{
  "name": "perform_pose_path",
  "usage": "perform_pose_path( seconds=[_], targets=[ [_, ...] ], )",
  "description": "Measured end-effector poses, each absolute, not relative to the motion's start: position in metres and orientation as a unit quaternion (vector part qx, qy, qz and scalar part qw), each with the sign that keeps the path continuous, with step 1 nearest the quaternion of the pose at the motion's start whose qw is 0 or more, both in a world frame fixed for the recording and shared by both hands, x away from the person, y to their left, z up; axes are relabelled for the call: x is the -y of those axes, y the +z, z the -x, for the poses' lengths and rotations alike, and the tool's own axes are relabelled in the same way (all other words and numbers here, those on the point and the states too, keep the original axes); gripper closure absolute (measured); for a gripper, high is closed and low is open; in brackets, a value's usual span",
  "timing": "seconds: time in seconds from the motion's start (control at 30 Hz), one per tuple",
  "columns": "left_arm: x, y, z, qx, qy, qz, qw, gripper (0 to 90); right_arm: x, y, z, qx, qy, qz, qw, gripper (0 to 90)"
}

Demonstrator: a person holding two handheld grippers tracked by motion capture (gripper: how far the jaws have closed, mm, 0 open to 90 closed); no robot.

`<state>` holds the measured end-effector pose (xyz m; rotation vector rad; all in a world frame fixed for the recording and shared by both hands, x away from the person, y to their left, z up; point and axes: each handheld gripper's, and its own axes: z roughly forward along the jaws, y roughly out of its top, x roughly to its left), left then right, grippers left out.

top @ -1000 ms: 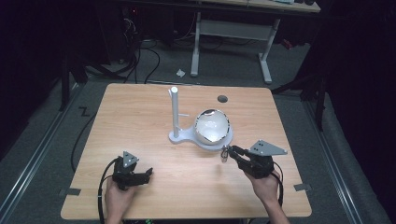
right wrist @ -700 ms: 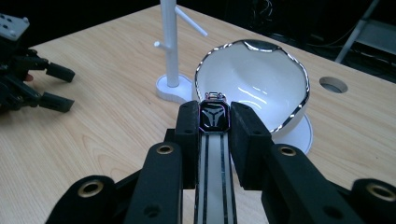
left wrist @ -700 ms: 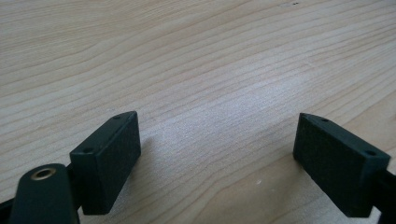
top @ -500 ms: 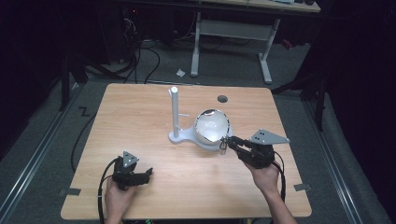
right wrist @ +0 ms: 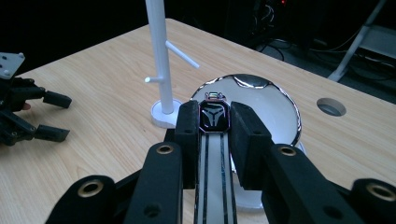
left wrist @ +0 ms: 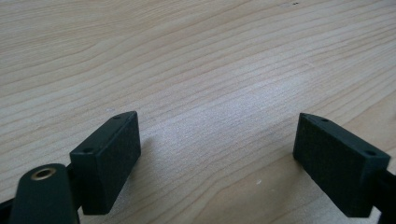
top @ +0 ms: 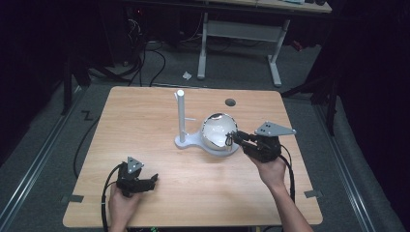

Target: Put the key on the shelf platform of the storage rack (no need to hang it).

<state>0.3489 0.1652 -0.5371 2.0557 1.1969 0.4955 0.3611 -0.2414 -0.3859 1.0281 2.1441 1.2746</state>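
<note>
High view first: the right gripper (top: 234, 137) sits at the bowl's (top: 212, 126) three o'clock edge, a small watch (top: 227, 140) pinched at its tip, right over the rim. The white stand (top: 181, 116) rises at the bowl's nine o'clock, short pegs sticking off its post. Down at seven o'clock on the surface (top: 145, 111), the left gripper (top: 151, 181) rests low, well apart from all that.

Left gripper view: bare wood grain (left wrist: 196, 70), jaws spread wide, nothing between them. This hand is idle.

Right gripper view, and here's the action: the jaws are clamped on the watch (right wrist: 214, 115), its dark face upright between the pads (right wrist: 187, 126), the strap (right wrist: 212, 177) running back toward the camera. Beyond it at twelve o'clock lies the shiny bowl (right wrist: 275, 107); the stand (right wrist: 159, 56) is at eleven o'clock, one peg (right wrist: 182, 54) angling up to the right, another (right wrist: 154, 80) pointing left. The left gripper (right wrist: 46, 116) waits at nine o'clock.

My read: the watch is in transit, carried from the bowl toward the stand. Next call is a swing toward eleven o'clock, lifting enough to loop the strap over a peg, and the tip must stay clear of the thin post or the stand could tip.
</note>
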Motion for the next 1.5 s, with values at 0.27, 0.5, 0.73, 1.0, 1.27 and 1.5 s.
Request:
perform_pose_path(
  seconds=[0.27,0.5,0.73,1.0,1.27,1.5],
  targets=[
    [-0.165,-0.537,-0.349,-0.462,0.191,-0.793,0.349,15.3,0.236,-0.386,-0.379,-0.777,0.454,-0.379,0.216,74.4],
    [-0.165,-0.537,-0.349,-0.462,0.191,-0.793,0.348,15.3,0.232,-0.392,-0.393,-0.777,0.445,-0.393,0.21,74.4],
    [-0.165,-0.537,-0.349,-0.461,0.191,-0.793,0.348,15.3,0.231,-0.401,-0.405,-0.777,0.435,-0.404,0.207,74.4],
    [-0.165,-0.537,-0.349,-0.461,0.191,-0.793,0.348,15.3,0.227,-0.412,-0.418,-0.779,0.423,-0.416,0.202,74.4],
    [-0.165,-0.537,-0.349,-0.462,0.191,-0.793,0.348,15.3,0.224,-0.42,-0.427,-0.784,0.413,-0.42,0.197,74.3],
    [-0.165,-0.537,-0.349,-0.462,0.191,-0.793,0.348,15.3,0.22,-0.427,-0.436,-0.787,0.408,-0.42,0.196,74.3]
  ],
)
